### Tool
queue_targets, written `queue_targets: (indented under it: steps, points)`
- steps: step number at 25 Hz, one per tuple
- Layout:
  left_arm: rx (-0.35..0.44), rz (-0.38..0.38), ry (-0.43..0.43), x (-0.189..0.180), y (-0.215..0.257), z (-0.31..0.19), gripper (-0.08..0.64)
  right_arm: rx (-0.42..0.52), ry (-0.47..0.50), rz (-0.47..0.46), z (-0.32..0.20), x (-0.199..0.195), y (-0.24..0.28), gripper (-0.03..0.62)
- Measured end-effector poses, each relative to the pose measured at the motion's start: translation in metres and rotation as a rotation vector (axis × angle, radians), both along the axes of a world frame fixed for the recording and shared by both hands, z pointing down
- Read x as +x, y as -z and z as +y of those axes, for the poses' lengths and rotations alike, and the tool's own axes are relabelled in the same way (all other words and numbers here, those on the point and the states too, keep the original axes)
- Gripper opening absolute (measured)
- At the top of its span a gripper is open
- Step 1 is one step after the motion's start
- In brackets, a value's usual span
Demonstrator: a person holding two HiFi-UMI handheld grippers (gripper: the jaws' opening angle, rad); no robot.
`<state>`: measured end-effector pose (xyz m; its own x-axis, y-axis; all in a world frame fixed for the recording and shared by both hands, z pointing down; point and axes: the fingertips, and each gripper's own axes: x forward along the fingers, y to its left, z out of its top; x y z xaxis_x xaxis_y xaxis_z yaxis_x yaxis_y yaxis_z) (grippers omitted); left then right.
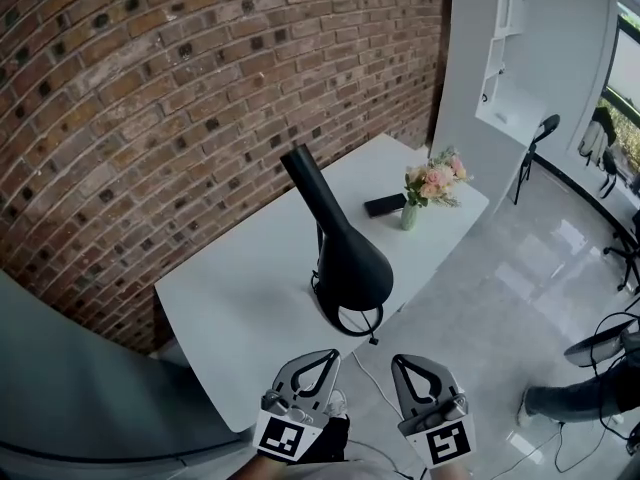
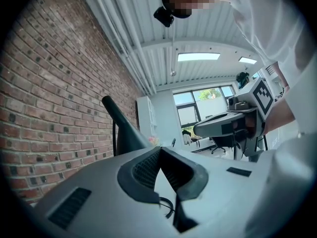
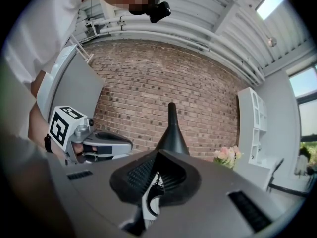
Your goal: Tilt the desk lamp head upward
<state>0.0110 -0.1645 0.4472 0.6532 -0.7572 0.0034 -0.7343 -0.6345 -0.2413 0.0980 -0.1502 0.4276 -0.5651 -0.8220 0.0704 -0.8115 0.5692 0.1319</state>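
Lamp untouched, both claws closed and empty

You hold both grippers low, just off the near edge of the white table (image 1: 225,298). They sit side by side, short of the lamp (image 1: 345,253) and touching nothing. Your left gripper (image 1: 328,355) has its jaws pressed together at the tips, and its own view shows only the ribbed pads meeting in a point. Your right gripper (image 1: 401,362) is the same, tips closed on each other with nothing pinched.

The lamp stands close to the near edge of the table, in front of the brick wall (image 1: 150,88). Its black cone head slopes down toward you. The wide mouth hangs low over the wire ring base (image 1: 360,320), and the narrow end rises toward the wall. That droop is what the task asks you to undo, so the tilt looks not yet begun.

Both tools aim straight at the cone, which suggests an approach from the front. You probably need to spread one claw before it can take the cone, or else push up under the wide rim. The light ring base may slide, so steadying it seems wise.

The vase of flowers (image 1: 432,183) and a dark flat object (image 1: 385,205) lie toward the far end, well apart from the lamp.
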Motion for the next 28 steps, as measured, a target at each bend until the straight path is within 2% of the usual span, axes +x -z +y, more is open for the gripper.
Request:
queue_targets:
  steps: [15, 22, 26, 28]
  points:
    - [-0.009, 0.031, 0.02, -0.012, 0.0, -0.032, 0.008, -0.009, -0.002, 0.018, -0.037, -0.007, -0.008, 0.012]
    - [-0.009, 0.02, 0.012, -0.016, -0.002, -0.043, 0.008, -0.011, -0.022, 0.015, -0.052, -0.008, -0.015, 0.012]
    - [-0.028, 0.061, 0.028, -0.021, -0.003, -0.05, 0.008, -0.014, -0.021, 0.023, -0.062, -0.011, -0.024, 0.012]
    - [-0.018, 0.026, 0.02, -0.023, -0.004, -0.053, 0.008, -0.016, -0.021, 0.03, -0.067, -0.012, -0.029, 0.012]
